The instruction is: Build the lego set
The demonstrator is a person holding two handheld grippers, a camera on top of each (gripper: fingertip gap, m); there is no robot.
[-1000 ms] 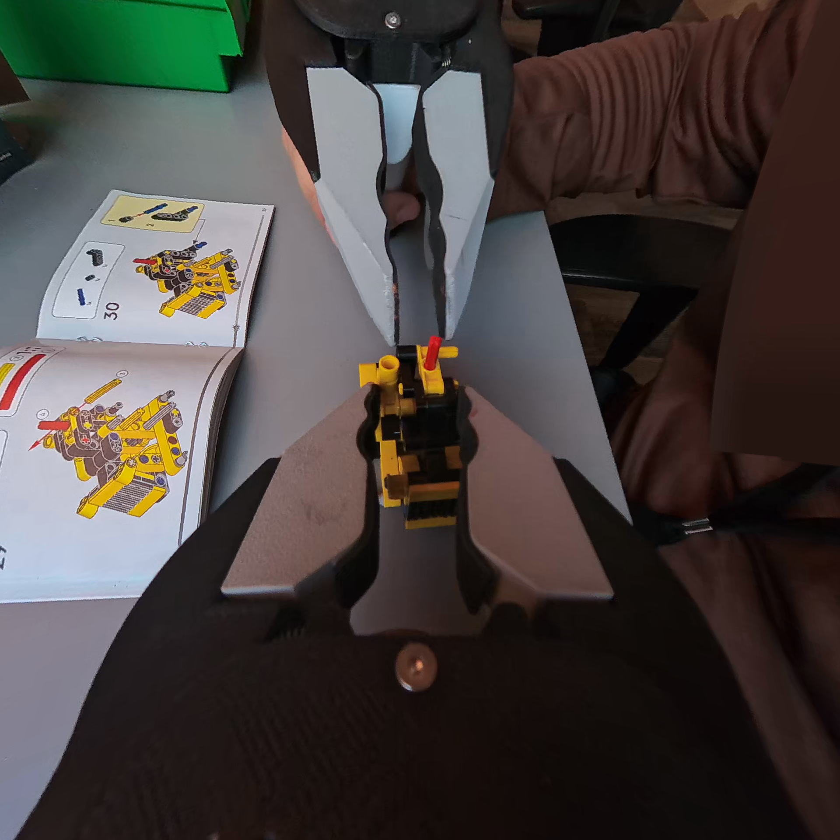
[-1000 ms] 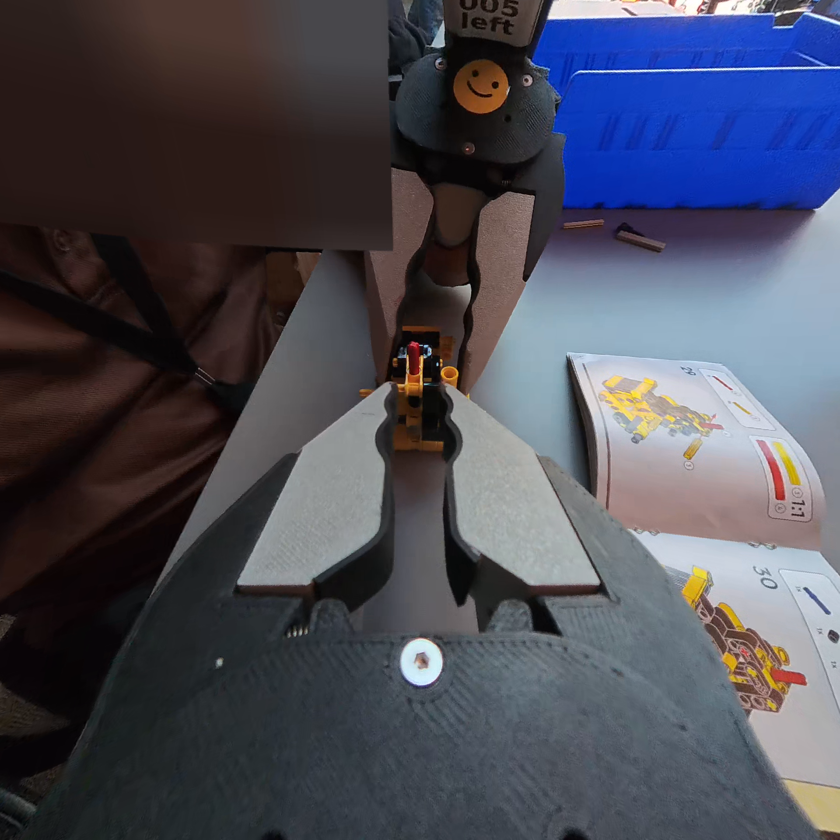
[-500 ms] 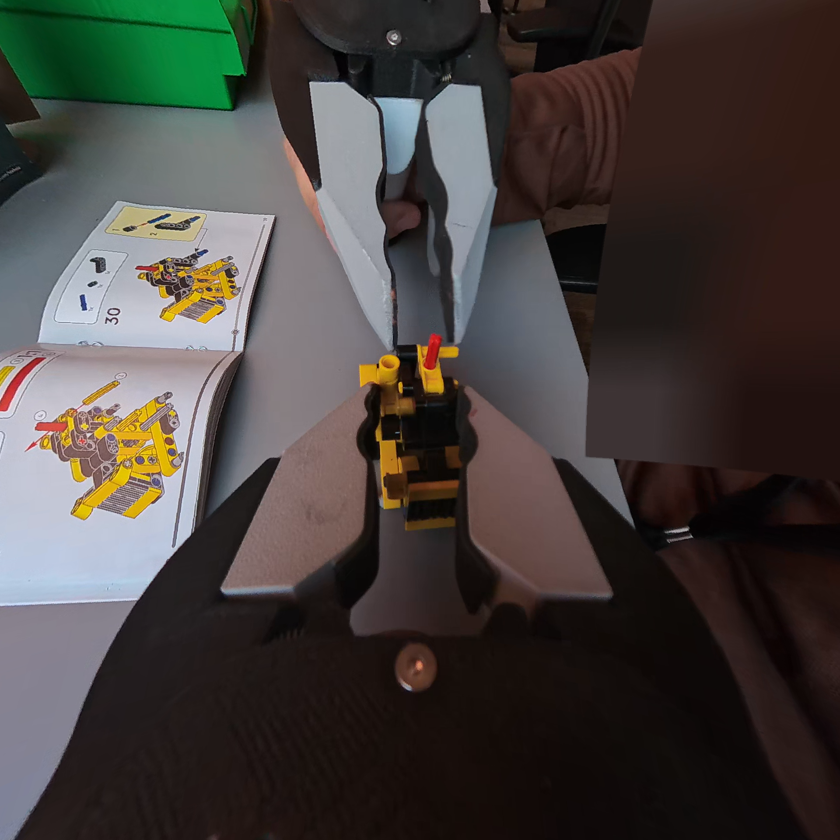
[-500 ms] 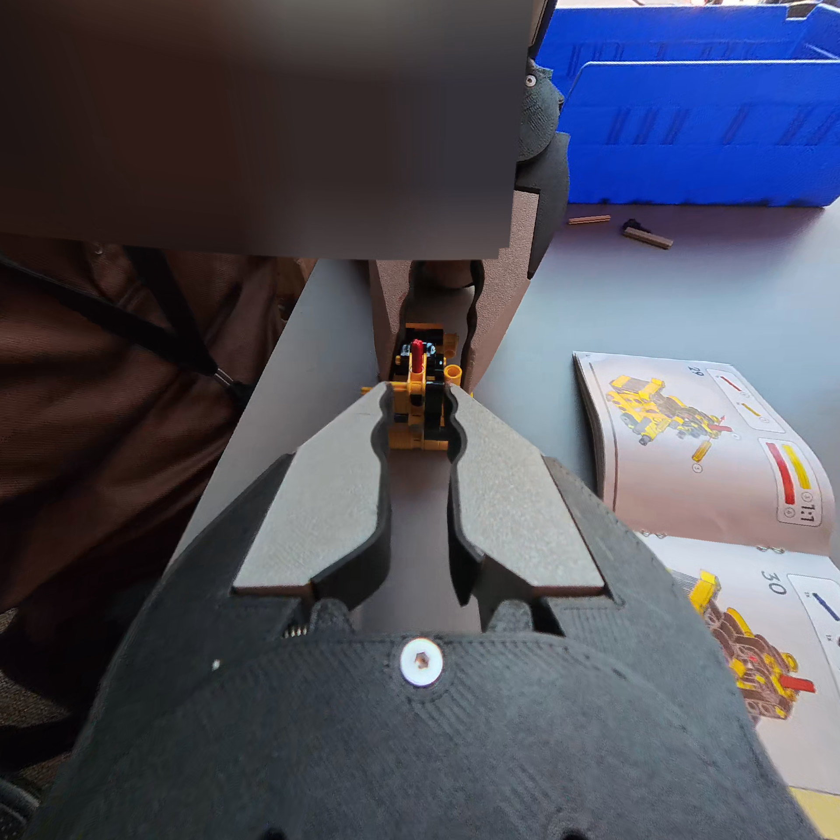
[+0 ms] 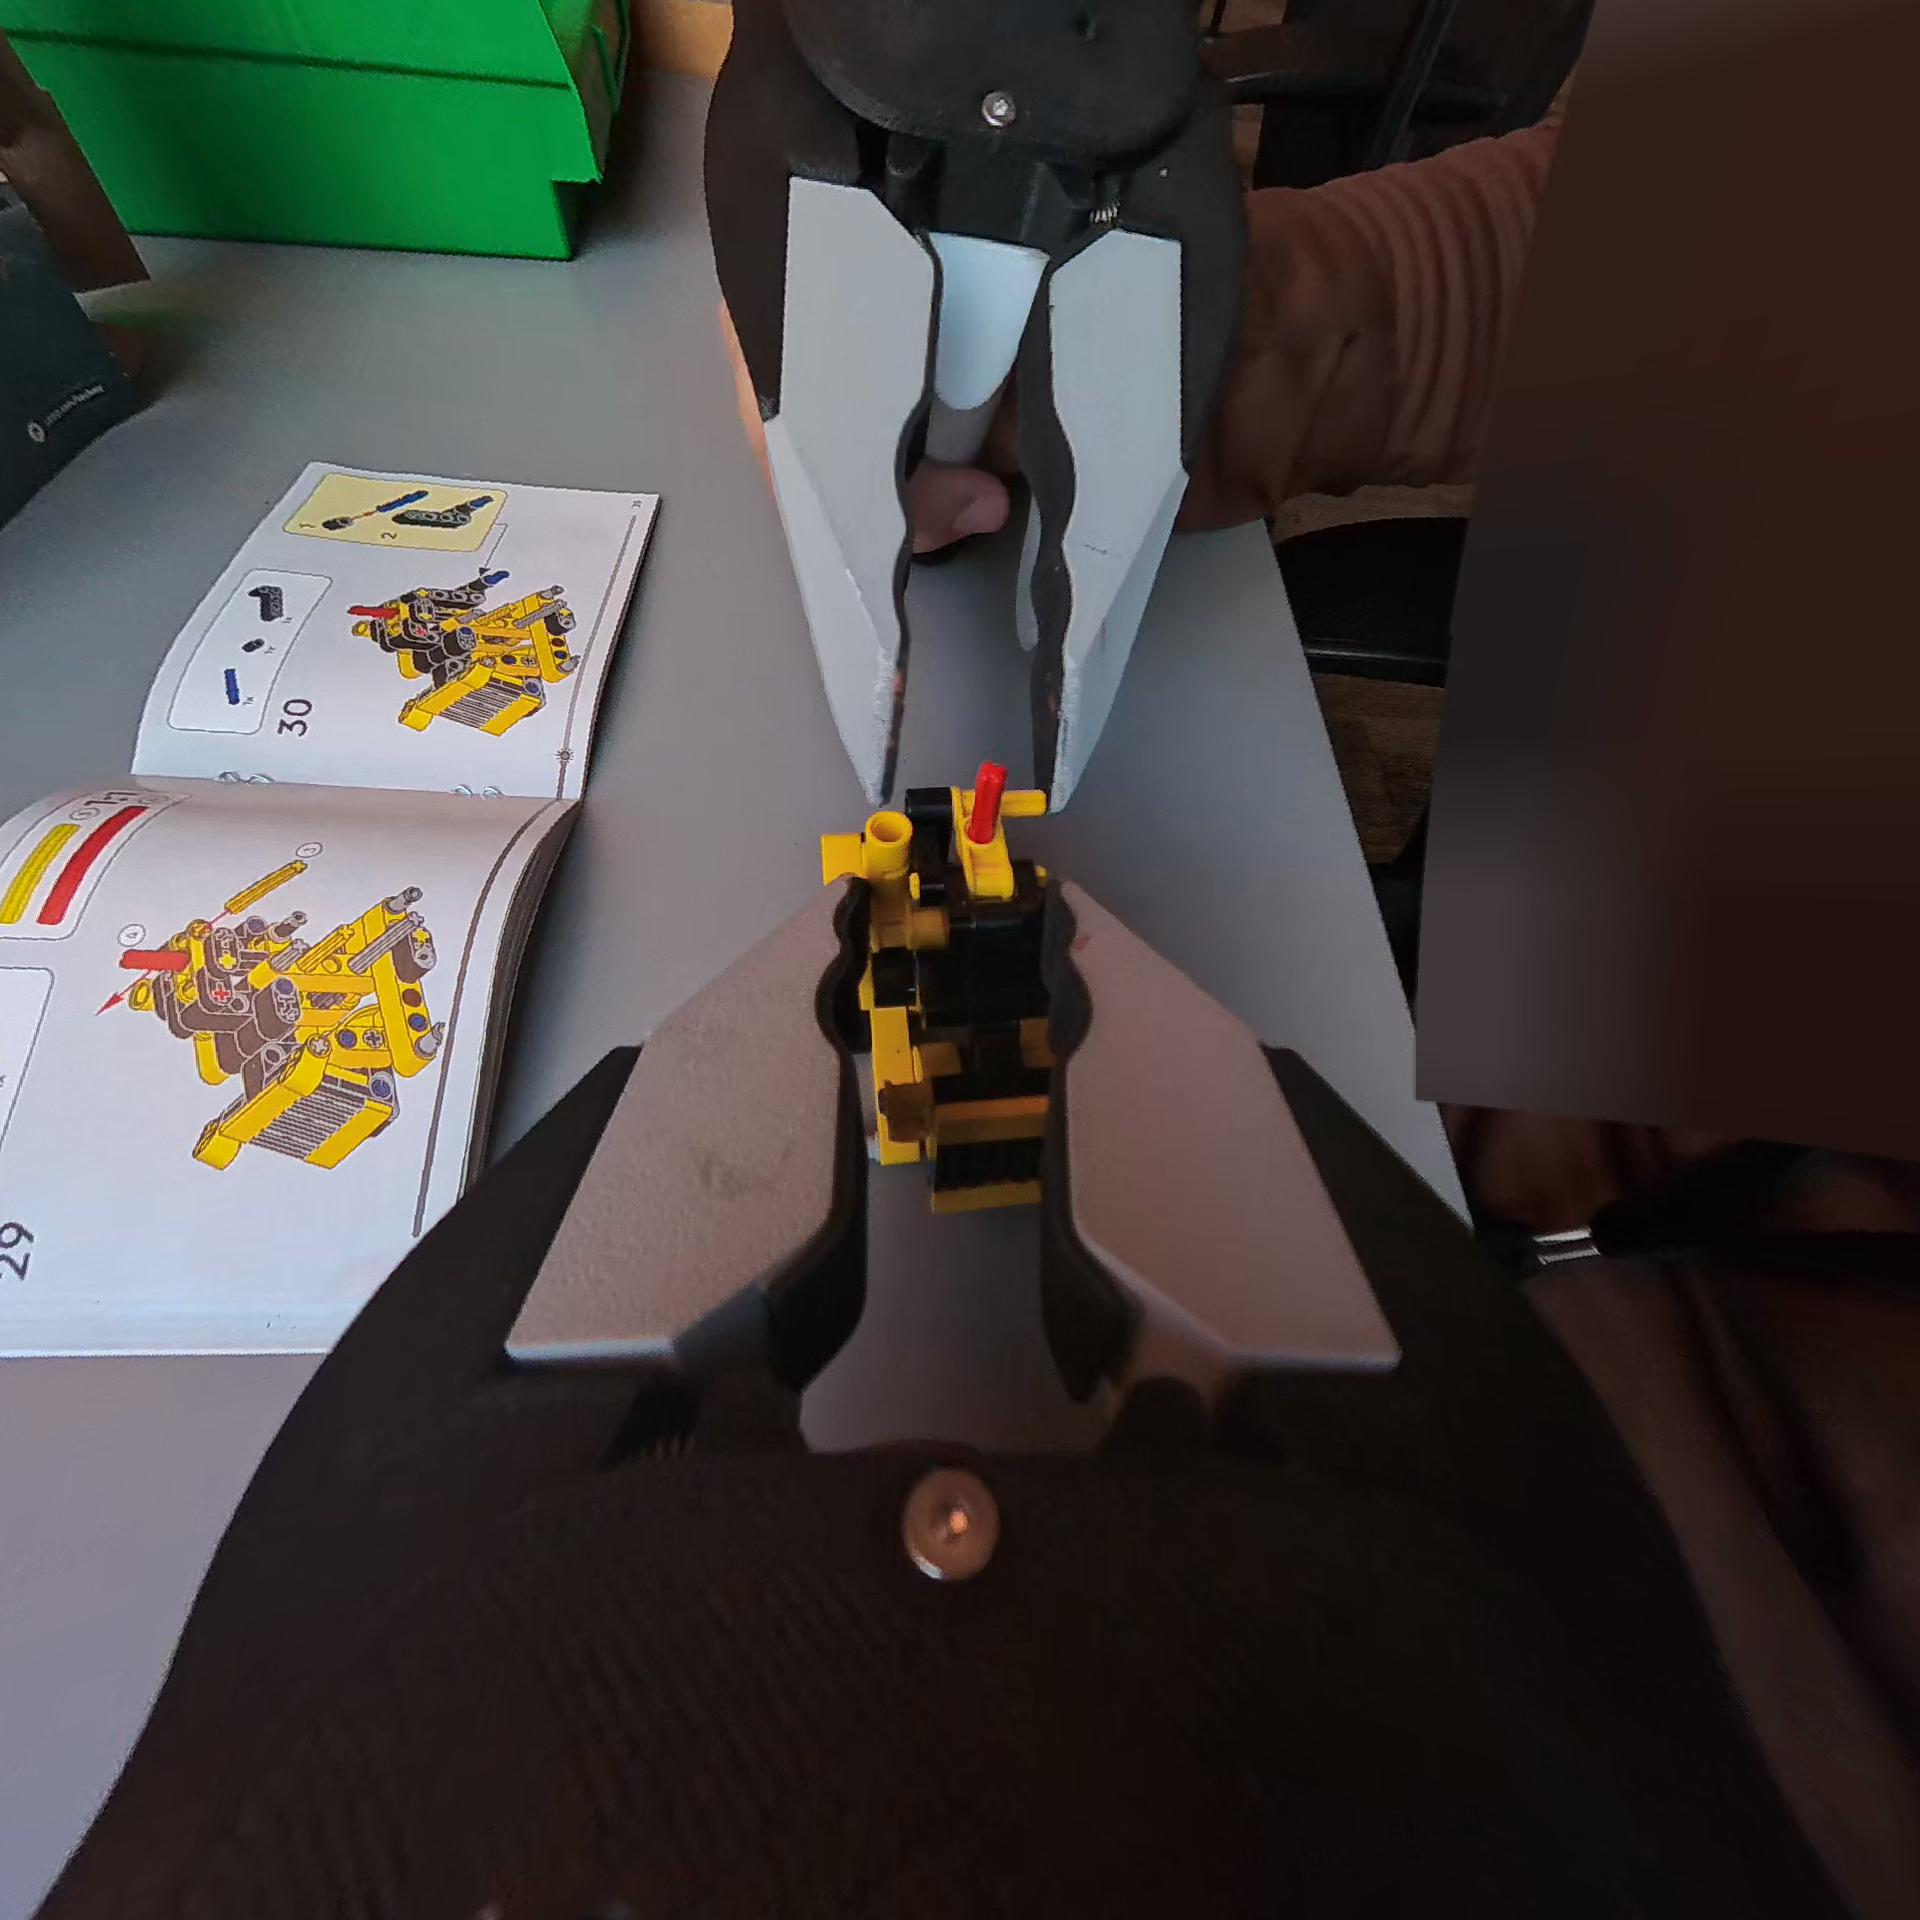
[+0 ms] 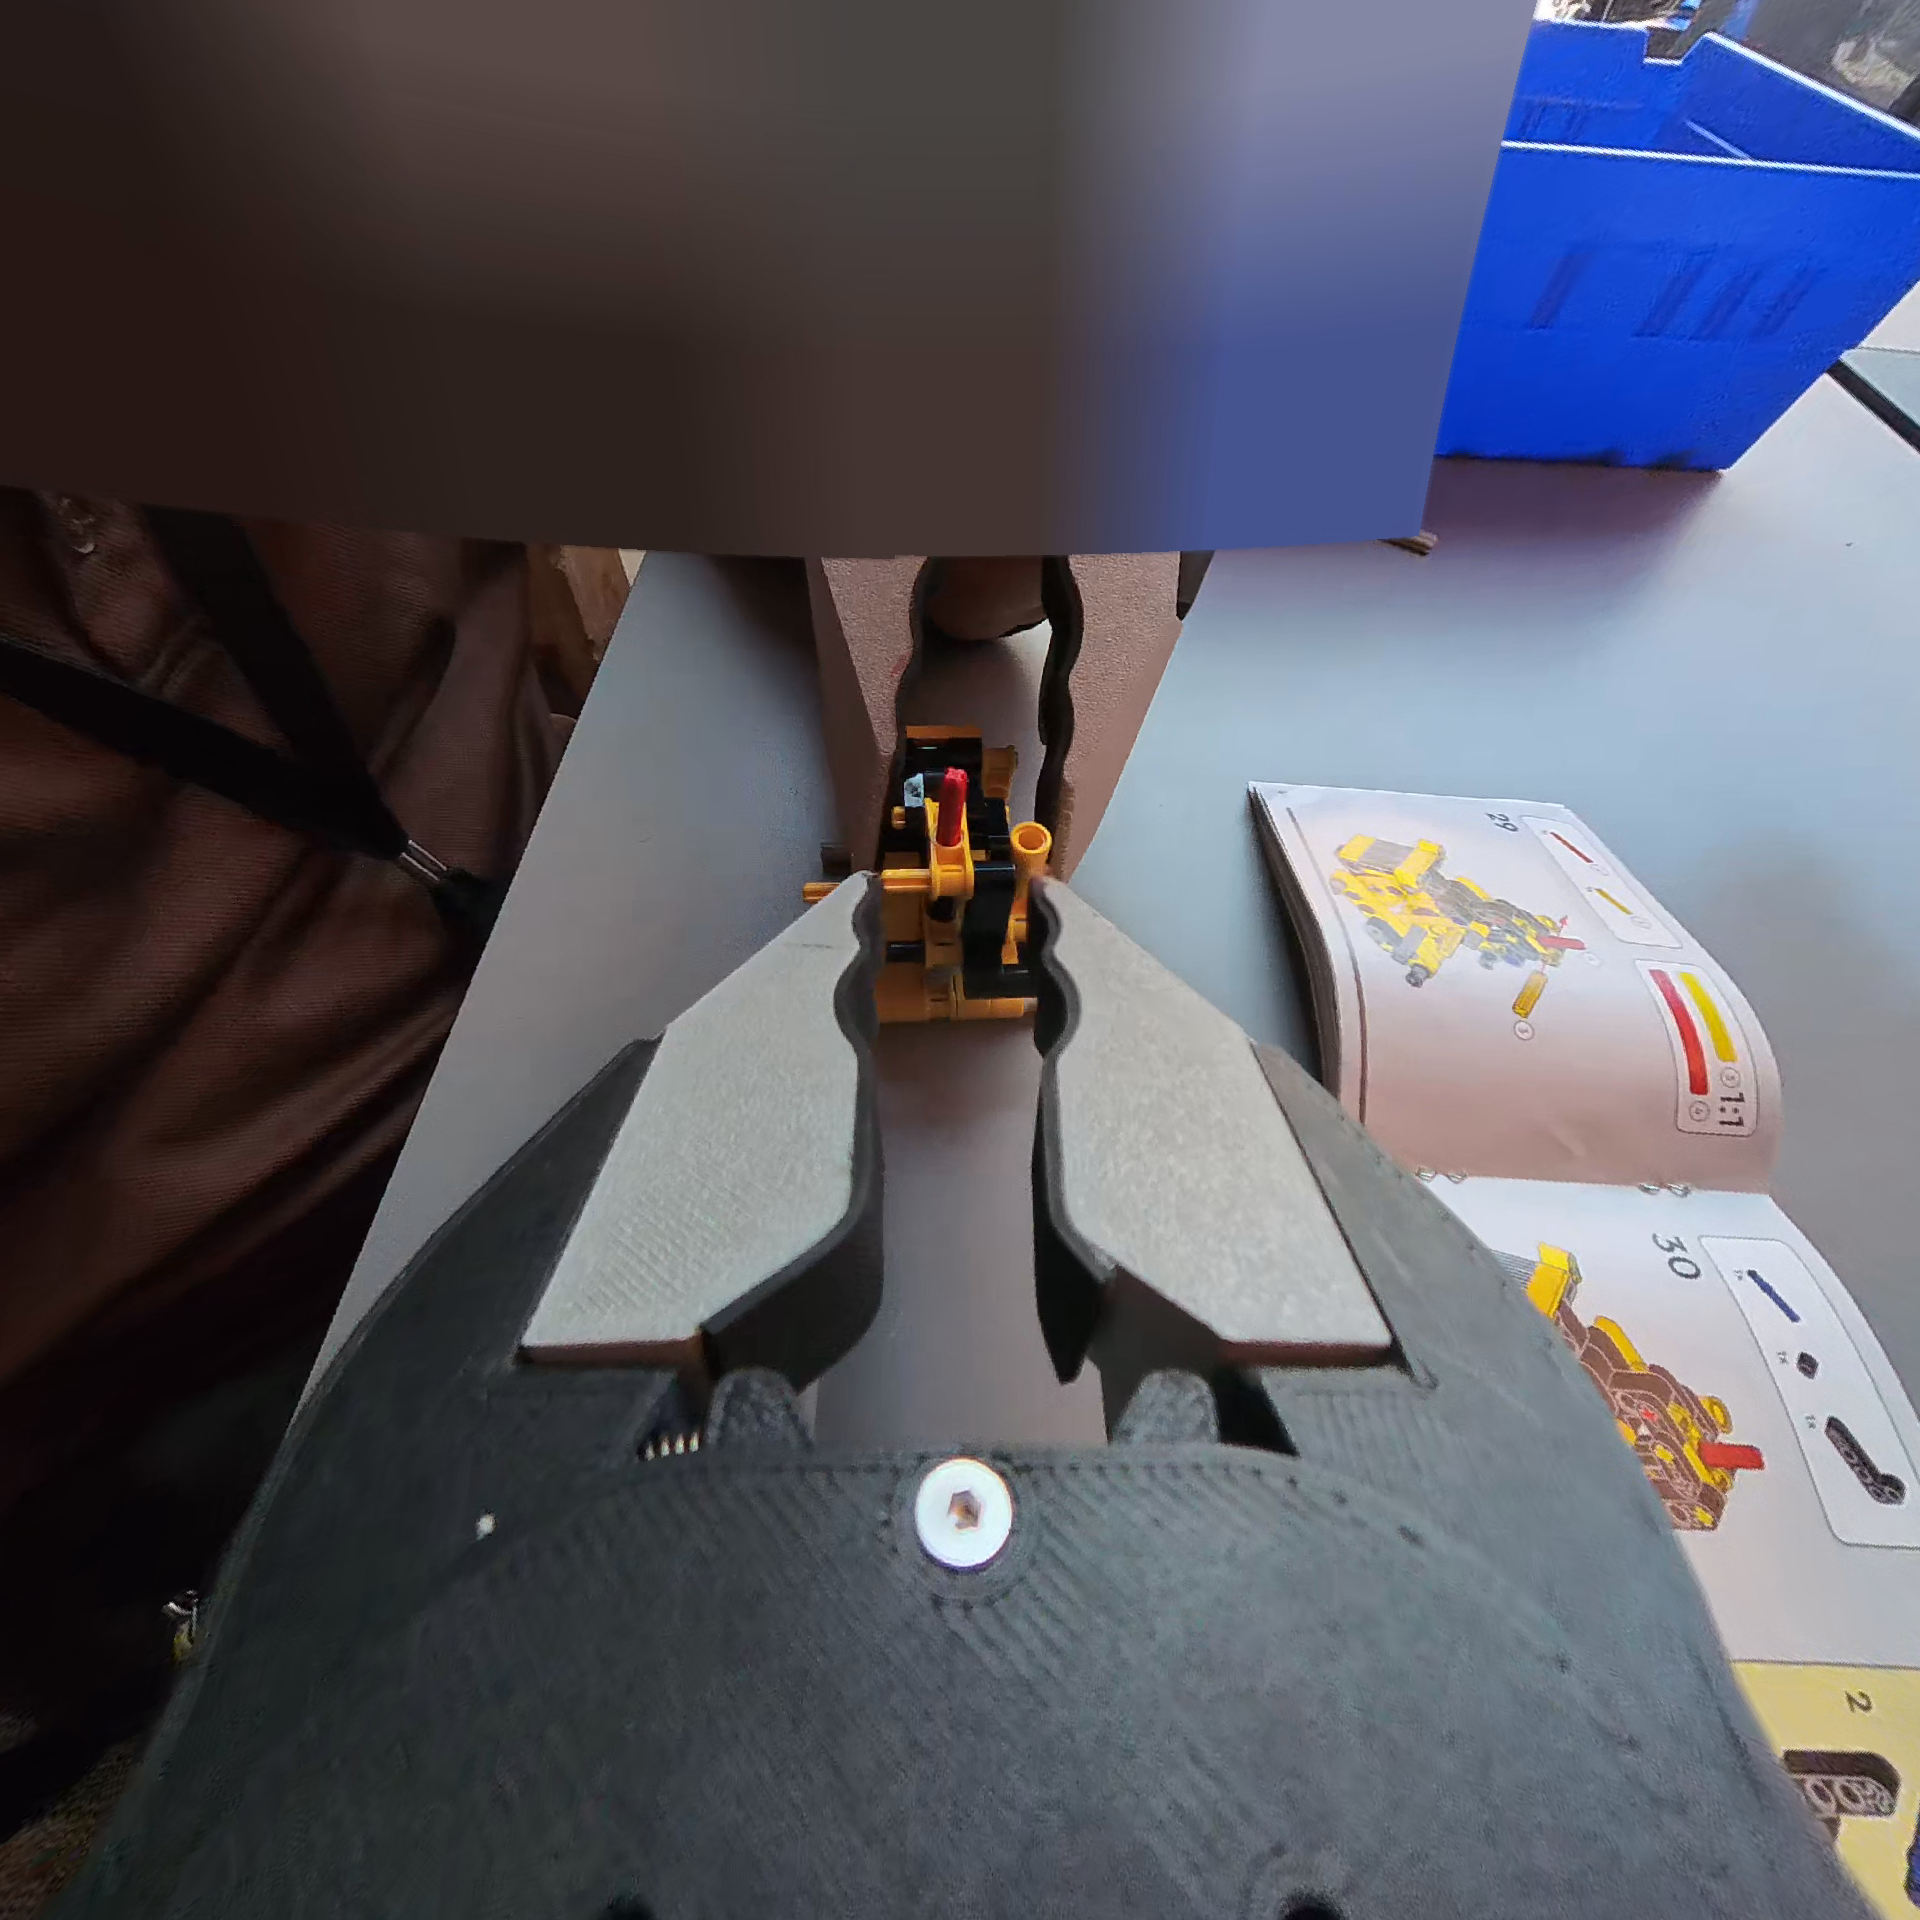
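Note:
A partly built yellow and black lego model (image 5: 956,1039) with a red axle (image 5: 985,800) standing up from its far end is clamped in my left gripper (image 5: 951,904), just above the grey table (image 5: 675,416). My right gripper (image 5: 971,805) faces it from the far side. Its jaws stand apart on either side of the model's far end, around the red axle. In the right wrist view, my right gripper (image 6: 951,914) flanks the model (image 6: 951,935) and red axle (image 6: 951,805). The left gripper (image 6: 951,862) holds the model from behind.
An open instruction booklet (image 5: 312,935) lies left of the model; it also shows in the right wrist view (image 6: 1507,987). A green box (image 5: 312,125) and a dark box (image 5: 42,395) stand far left. A blue bin (image 6: 1683,291) stands behind. The table edge and a person's brown sleeve (image 5: 1351,343) are close. Left and right tips are no more than a few centimetres apart.
My right gripper's jaws have spread wider around the model's far end. The left gripper and the model have stayed in place.

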